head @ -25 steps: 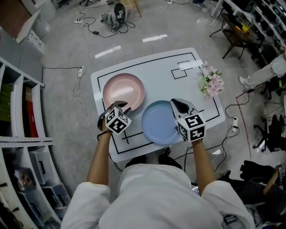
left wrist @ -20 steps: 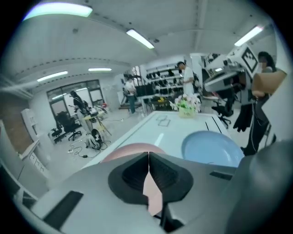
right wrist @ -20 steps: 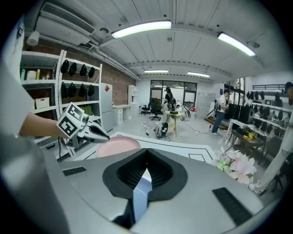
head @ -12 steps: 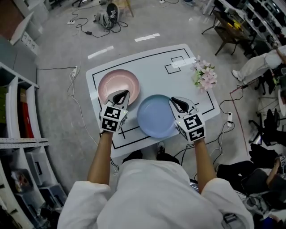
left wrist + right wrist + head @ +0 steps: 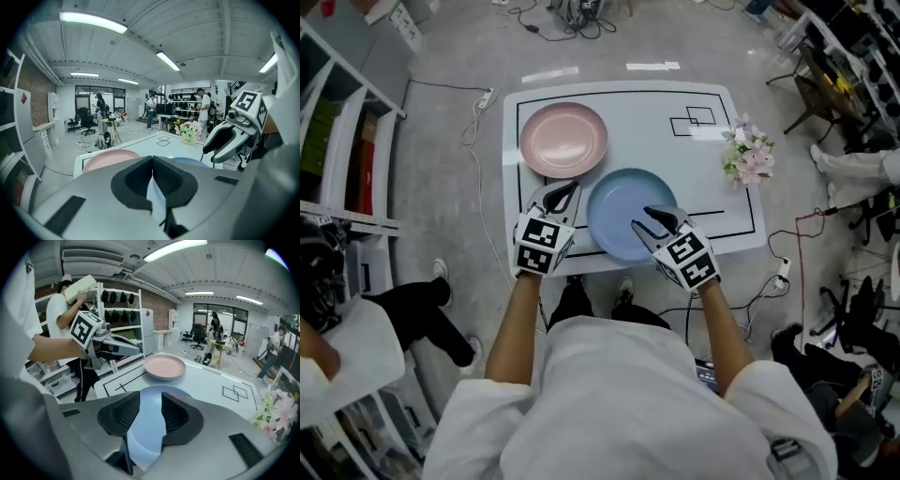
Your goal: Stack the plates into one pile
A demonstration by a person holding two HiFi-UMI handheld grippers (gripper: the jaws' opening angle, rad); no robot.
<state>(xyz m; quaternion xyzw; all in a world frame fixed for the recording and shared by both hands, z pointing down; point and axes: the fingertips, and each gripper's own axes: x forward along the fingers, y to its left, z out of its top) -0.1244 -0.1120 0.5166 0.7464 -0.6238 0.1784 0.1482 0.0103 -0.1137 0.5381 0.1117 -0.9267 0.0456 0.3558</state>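
Note:
A pink plate (image 5: pixel 563 139) lies at the far left of the white table (image 5: pixel 656 112). A blue plate (image 5: pixel 614 211) rests near the front edge. My left gripper (image 5: pixel 567 190) is shut, its tips just at the pink plate's near rim; I see nothing between the pads. In the left gripper view the pink plate (image 5: pixel 108 159) shows just past the closed jaws. My right gripper (image 5: pixel 653 220) is at the blue plate's near right rim. Its jaws are opening, and the blue plate (image 5: pixel 154 392) shows in the gap without the pads pressing on it.
A pot of pink flowers (image 5: pixel 748 155) stands at the table's right edge. Black lines mark the tabletop. Shelving (image 5: pixel 347 141) runs along the left, and a person (image 5: pixel 356 347) stands beside it. Cables lie on the floor beyond the table.
The left gripper has gone from open to shut and moved up to the pink plate's near rim. The right gripper, shut on the blue plate before, now stands apart.

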